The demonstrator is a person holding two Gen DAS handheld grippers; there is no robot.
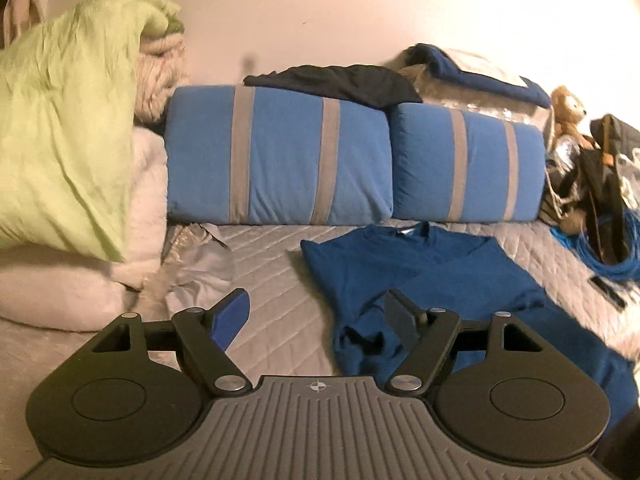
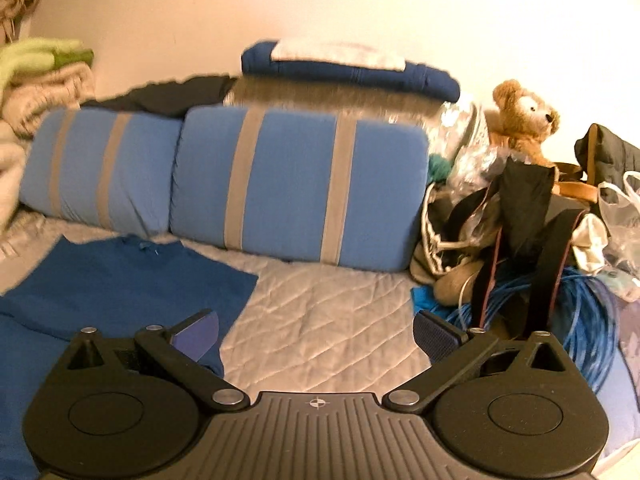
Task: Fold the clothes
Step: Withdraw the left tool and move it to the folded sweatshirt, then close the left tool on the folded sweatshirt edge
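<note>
A dark blue T-shirt (image 1: pixel 432 276) lies spread on the quilted bed, collar toward the pillows, its near left part bunched. My left gripper (image 1: pixel 318 316) hangs open over the shirt's left edge, with its right finger above the bunched cloth and nothing held. In the right wrist view the same T-shirt (image 2: pixel 120 284) fills the lower left. My right gripper (image 2: pixel 316 332) stands open above the bare quilt, its left finger over the shirt's right edge, holding nothing.
Two blue pillows with grey stripes (image 1: pixel 280 156) (image 2: pixel 296 188) line the wall. A green and white bedding pile (image 1: pixel 68 140) rises at left. Bags, straps and a blue cable coil (image 2: pixel 580 300) crowd the right, with a teddy bear (image 2: pixel 524 120). Folded dark clothes (image 2: pixel 348 66) lie behind.
</note>
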